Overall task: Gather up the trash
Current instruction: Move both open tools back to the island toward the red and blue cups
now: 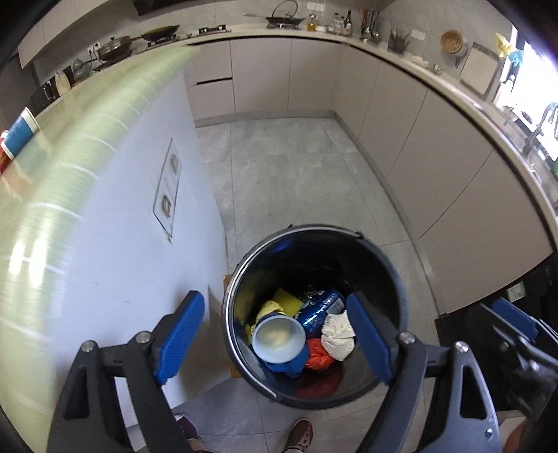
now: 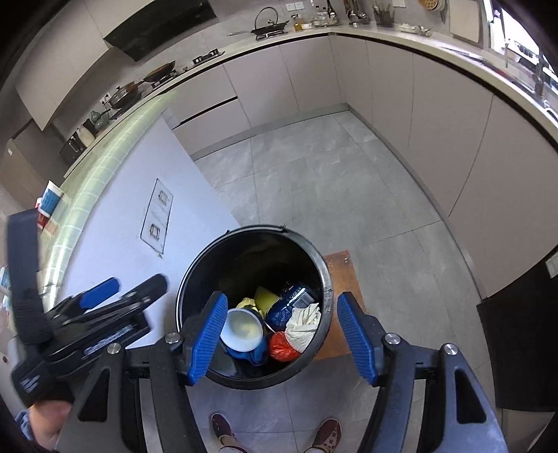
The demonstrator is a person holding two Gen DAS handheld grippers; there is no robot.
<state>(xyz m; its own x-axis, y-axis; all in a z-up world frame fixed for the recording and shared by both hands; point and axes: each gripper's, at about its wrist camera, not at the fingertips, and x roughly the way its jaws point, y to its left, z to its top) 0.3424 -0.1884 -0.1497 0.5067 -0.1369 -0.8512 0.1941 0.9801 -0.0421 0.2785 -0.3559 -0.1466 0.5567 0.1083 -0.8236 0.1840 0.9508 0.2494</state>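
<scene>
Both grippers point steeply downward side by side — the left gripper (image 1: 275,334) with its blue jaws wide apart and empty, the right gripper (image 2: 279,334) also open, holding nothing.

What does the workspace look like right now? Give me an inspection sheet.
Surface: grey tile floor.
Job's things: black bin on the floor holds a white bowl, blue can, crumpled paper, red bag, yellow sponge.
Clutter: paper cups on the counter.
Grippers: left gripper and right gripper open, empty, above the bin.
Cables: nothing seen.
Surroundings: kitchen cabinets, stove with pans.
</scene>
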